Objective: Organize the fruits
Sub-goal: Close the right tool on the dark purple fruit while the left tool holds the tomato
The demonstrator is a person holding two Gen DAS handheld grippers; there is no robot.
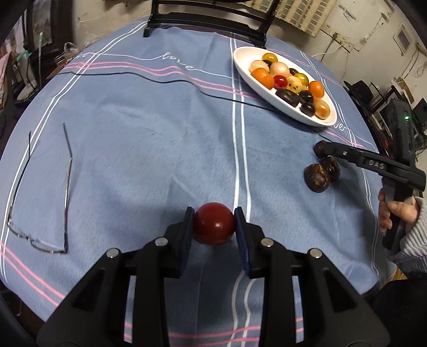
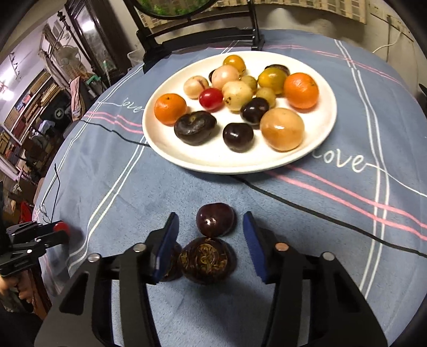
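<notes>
**Two fruits in hand, plate waiting**

While left gripper [image 1: 214, 223] stays out of it, clamped on red fruit [image 1: 214, 223] just over cloth [image 1: 133, 149], well apart from plate [image 1: 256, 80]. Pads pressing both sides of the ball; grip reads centred and secure.

Right gripper [image 2: 210, 240]: jaws apart, straddling dark fruit [image 2: 215, 219] without touching it. Fruit sits on cloth, near plate's front rim, nearer the left pad than the right. No earlier frame given, so nothing noted on jaw motion.

Advice for this step, as judgement:
- Shift right a touch, so both pads meet the fruit together and don't nudge it.
- Watch patterned fruit [image 2: 208, 260] just behind, touching or nearly; a third dark one half hidden behind left pad. Keep pads forward of both, else a double pick or a roll.
- Close gently; skin looks glossy, likely slippery.
- Lift straight, then carry to a bare patch of plate at front rim, beside dark ones already there.

Surface: blue soft cloth with white and pink stripes, script "love". Thin black cable [image 2: 320, 211] crossing between fruit and plate; clear it on the carry. Spectacles [image 1: 40, 213] far left.

Room: dark chair [image 1: 208, 16] beyond table, cluttered shelves, pale wall with wiring.
</notes>
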